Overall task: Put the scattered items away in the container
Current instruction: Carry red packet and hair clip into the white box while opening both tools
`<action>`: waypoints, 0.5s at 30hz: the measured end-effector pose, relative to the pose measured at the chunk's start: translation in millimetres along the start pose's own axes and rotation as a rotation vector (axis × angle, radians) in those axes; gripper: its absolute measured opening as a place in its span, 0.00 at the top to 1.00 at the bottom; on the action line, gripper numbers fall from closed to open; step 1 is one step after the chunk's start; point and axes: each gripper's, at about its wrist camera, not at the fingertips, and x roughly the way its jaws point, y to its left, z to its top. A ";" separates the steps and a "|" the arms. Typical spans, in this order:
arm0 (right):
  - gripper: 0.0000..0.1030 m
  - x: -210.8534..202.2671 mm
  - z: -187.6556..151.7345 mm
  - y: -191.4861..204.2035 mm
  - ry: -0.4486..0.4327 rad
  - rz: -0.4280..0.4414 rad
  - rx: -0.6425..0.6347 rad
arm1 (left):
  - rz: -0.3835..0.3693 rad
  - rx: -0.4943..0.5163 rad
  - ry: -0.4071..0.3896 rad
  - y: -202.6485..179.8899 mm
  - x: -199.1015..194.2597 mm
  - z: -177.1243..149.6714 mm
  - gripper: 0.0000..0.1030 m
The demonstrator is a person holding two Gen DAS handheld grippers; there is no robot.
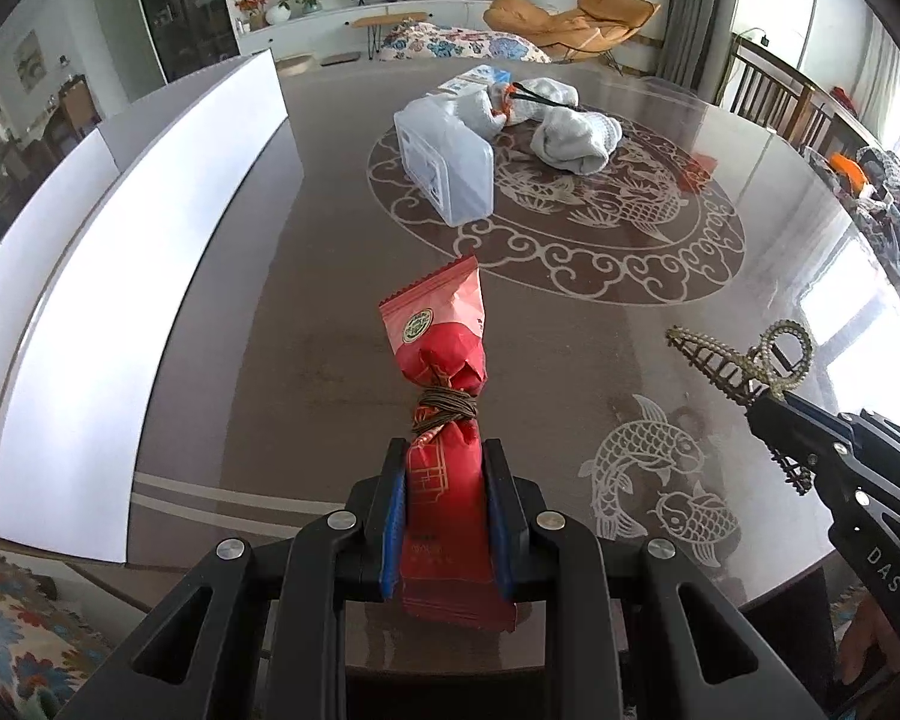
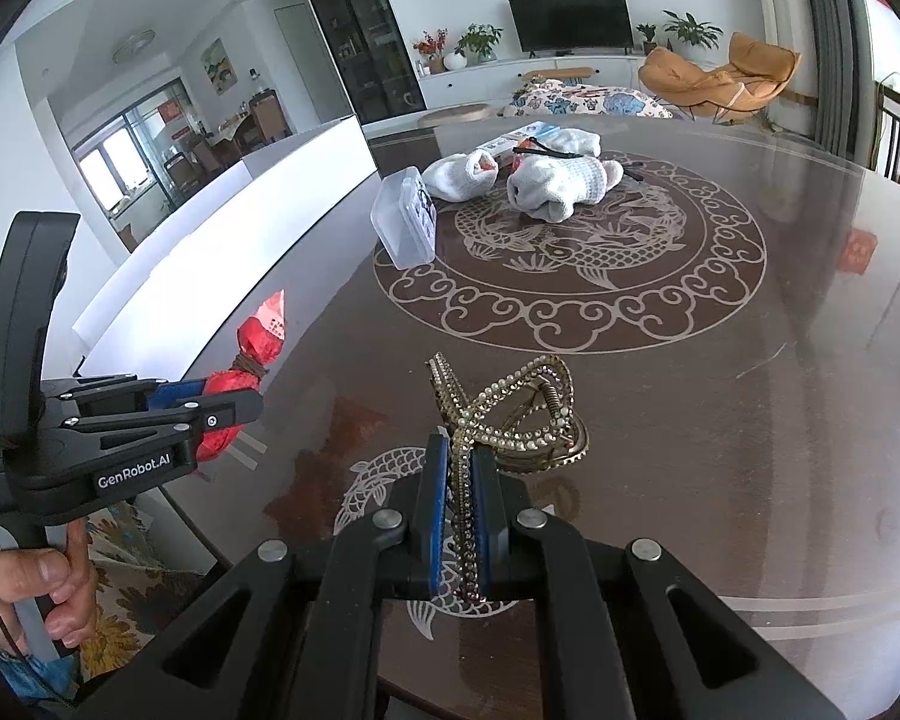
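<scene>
My left gripper is shut on a red snack packet with a brown cord wound round its middle, held above the near part of the brown table. In the right wrist view that packet shows at the left, in the left gripper. My right gripper is shut on a gold rhinestone hair claw, which also shows at the right in the left wrist view, the hair claw in the right gripper. A clear plastic box lies further back on the table.
White socks and a black hair clip lie behind the box, beside a blue-and-white packet. A white board stands along the table's left edge. Wooden chairs stand at the right. A hand holds the left gripper's handle.
</scene>
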 end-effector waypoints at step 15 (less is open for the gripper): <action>0.92 26.7 76.8 98.9 0.007 0.175 -0.167 | -0.077 -0.153 -0.133 126.3 -85.0 44.8 0.78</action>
